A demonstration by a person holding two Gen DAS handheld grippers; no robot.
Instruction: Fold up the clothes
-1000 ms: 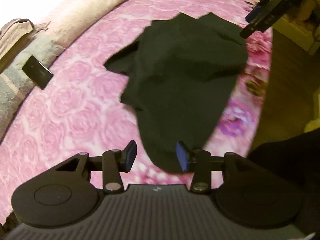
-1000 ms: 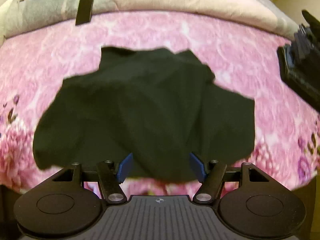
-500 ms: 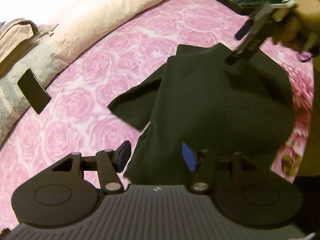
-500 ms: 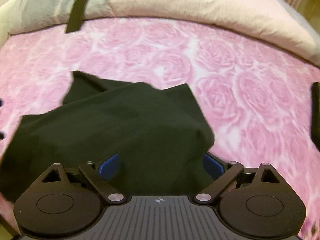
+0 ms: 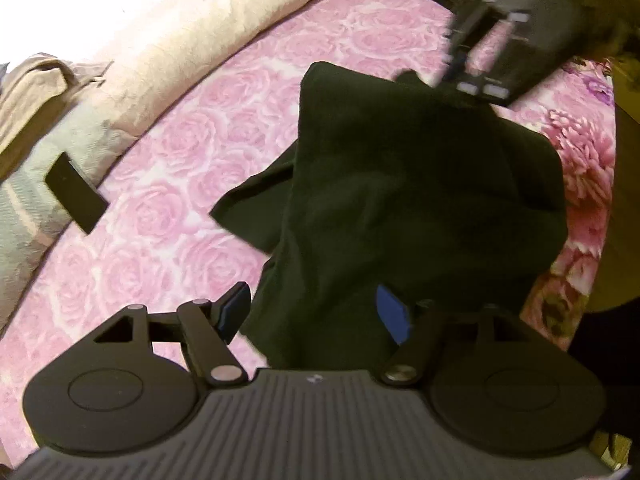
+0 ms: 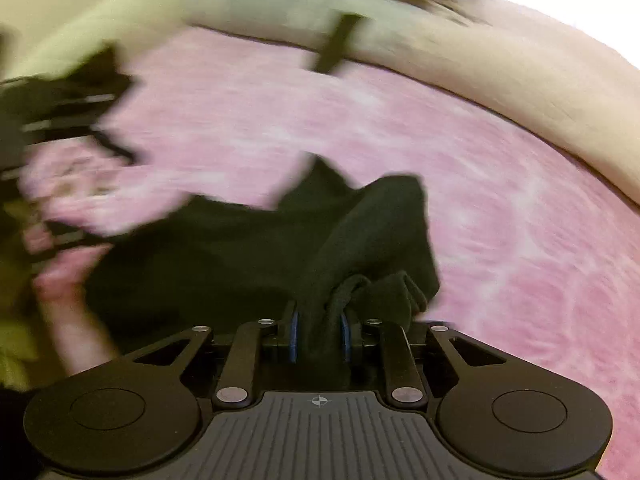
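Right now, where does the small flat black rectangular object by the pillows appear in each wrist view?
Left wrist view: the flat black rectangular object lies at the left edge, on the grey-green bedding beside the pink rose-patterned bedspread.
Right wrist view: it sits top centre, blurred, at the bedspread's far edge.
Shared landmark: the crumpled black garment, in the middle of both views.

Left gripper (image 5: pixel 316 312): matte black body, ribbed grey-black top plate with small white logo, two round disc housings at sides, triangular cut-out in linkage arm, silver pivot screws, blue pads on fingers (image 5: pixel 236 306). Right gripper (image 6: pixel 319 334): same black build, ribbed plate with crosshair mark, silver screws on linkage bars, thin blue pad edges; blurred in left view.
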